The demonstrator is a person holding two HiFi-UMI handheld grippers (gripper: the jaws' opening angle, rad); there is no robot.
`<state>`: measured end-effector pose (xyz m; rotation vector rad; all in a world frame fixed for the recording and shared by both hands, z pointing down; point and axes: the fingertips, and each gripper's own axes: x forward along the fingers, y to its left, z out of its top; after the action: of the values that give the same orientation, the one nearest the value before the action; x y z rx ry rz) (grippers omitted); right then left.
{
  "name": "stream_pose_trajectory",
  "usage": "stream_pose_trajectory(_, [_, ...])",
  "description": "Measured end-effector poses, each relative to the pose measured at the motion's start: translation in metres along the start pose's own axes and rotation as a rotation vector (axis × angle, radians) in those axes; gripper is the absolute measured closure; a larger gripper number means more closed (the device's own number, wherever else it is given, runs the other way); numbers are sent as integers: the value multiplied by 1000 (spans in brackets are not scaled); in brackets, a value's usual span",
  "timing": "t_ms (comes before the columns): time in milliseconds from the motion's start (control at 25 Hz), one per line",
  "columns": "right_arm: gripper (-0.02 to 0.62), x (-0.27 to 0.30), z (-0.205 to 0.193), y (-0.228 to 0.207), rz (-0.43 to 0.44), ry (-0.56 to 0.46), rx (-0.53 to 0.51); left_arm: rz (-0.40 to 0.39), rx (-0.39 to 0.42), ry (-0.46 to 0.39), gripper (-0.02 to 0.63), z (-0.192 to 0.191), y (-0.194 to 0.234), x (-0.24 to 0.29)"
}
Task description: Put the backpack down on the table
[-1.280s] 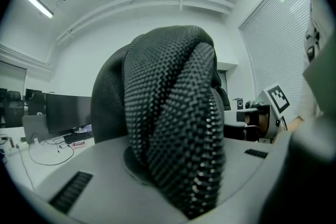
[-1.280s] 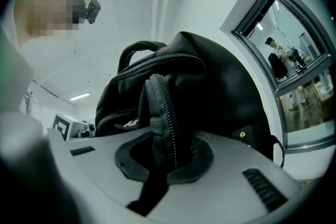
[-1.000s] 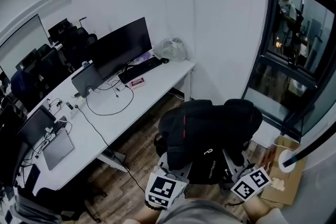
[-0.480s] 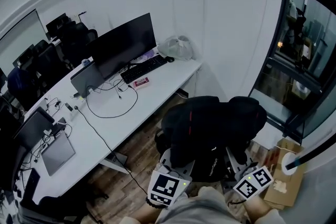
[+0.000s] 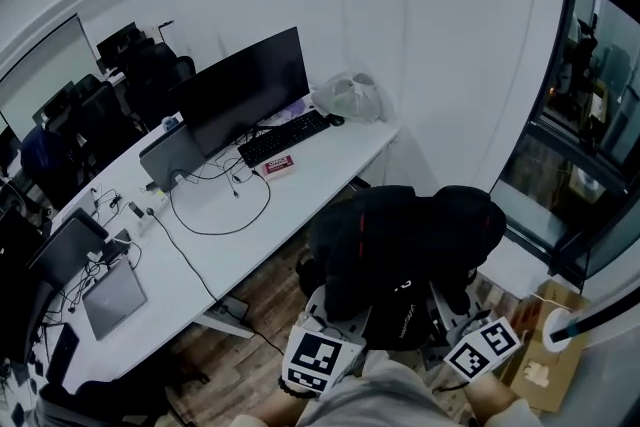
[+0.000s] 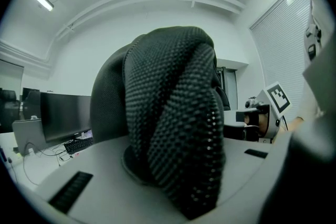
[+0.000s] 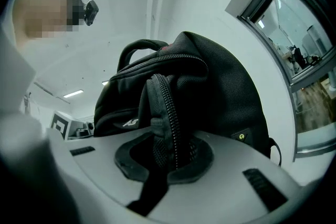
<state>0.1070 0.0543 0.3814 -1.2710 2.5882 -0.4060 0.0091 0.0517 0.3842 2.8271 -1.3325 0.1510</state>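
Note:
A black backpack [image 5: 400,245] hangs in the air in front of me, held between both grippers, to the right of the white table [image 5: 300,190]. My left gripper [image 5: 335,310] is shut on a padded mesh shoulder strap [image 6: 173,128], which fills the left gripper view. My right gripper [image 5: 445,310] is shut on a zipped edge of the backpack [image 7: 165,123]; the bag's top handle [image 7: 139,47] arches above. The backpack hides both sets of fingertips in the head view.
On the table stand a wide monitor [image 5: 240,95], a keyboard [image 5: 283,137], a laptop [image 5: 112,295], cables and a plastic bag [image 5: 350,98]. Black chairs [image 5: 130,75] sit at the far left. A glass door [image 5: 590,135] and a cardboard box [image 5: 545,365] are at the right.
The view has shifted: the table now lies closer and further right in the picture. The backpack stays between both grippers in the same hold.

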Motion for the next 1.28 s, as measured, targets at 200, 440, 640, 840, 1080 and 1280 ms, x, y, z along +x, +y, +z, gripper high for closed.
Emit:
stream_pose_trajectory(200, [565,36,7,-32,30,-2,6,29,10,7,549,2,26,38])
stream_pose_trajectory(440, [565,83,28,-76,76,-1,-2,66,20,-4,549,14,57,93])
stream_pose_trajectory(640, [565,118,45,-117,104,1,-18,97,-8,-1,549,24,77,141])
stream_pose_trajectory(840, [565,146,58,-149,131,7,-37,119,-2,-11,549,26,95,179])
stream_pose_trajectory(1080, [565,177,60,-178,133,25,-22,132,1,4,549,22,118,213])
stream_pose_trajectory(1280, [565,209,54,-192,135,46,-3,142,-17,27,549,17,146,232])
